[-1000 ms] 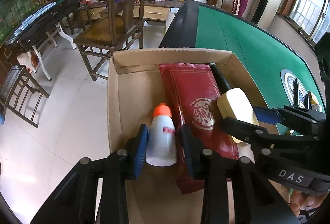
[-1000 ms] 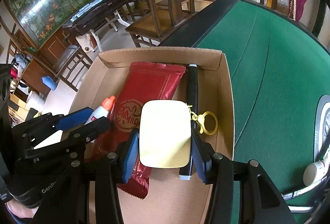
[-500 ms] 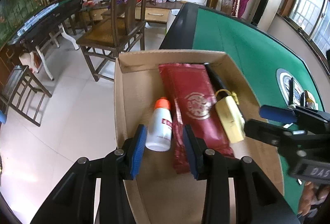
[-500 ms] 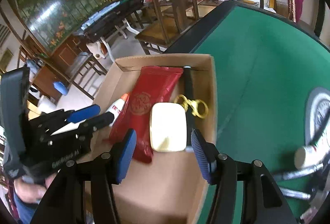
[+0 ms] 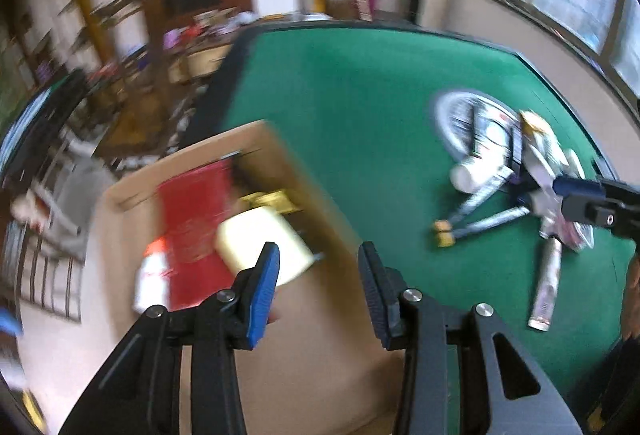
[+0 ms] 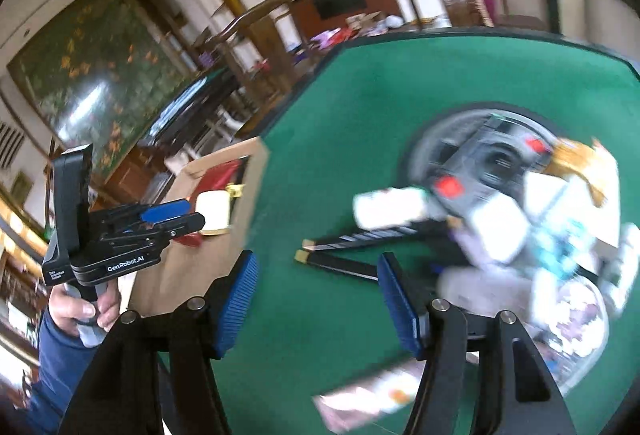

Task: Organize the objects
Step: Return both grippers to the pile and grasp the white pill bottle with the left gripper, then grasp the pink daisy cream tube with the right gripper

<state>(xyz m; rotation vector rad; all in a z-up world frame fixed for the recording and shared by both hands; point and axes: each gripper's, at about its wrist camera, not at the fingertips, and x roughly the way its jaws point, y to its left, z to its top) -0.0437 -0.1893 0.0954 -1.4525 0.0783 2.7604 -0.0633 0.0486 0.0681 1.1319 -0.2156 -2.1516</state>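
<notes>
Both grippers angle down over the green table (image 5: 360, 95): left gripper (image 5: 318, 287) and right gripper (image 6: 316, 299) just widening, empty, beside the cardboard box (image 5: 320, 203).

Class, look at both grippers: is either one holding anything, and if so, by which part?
Nothing is held. The left gripper and right gripper have just been opening, with nothing between their jaws.

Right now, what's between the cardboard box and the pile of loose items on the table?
Bare green felt, nothing lying on it. The right wrist view shows the gap from the cardboard box to the pile; the left wrist view agrees.
</notes>
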